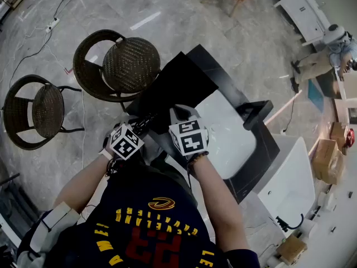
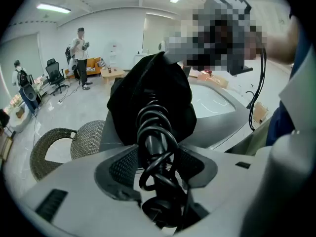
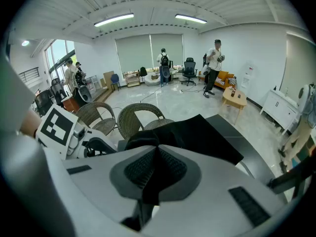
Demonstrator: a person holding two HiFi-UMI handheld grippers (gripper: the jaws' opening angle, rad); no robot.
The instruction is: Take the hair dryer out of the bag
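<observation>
Head view: jersey [image 1: 162,228] reads "Cavaliers"; left hand-held gripper [image 2: 157,158] grips the hair dryer [image 2: 154,125], right hand-held gripper [image 3: 154,171] pinches the bag [image 3: 200,132].

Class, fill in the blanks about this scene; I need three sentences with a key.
1. The ____ gripper holds the hair dryer by its cord-wrapped handle.
2. The right gripper is shut on the ____ bag.
3. The head view shows ____ wicker chairs.
Missing words: left; black; two.

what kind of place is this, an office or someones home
Probably a large open office or workshop floor, not a home: long ceiling strip lights, office chairs at the far end, and cardboard boxes on the floor.
</observation>
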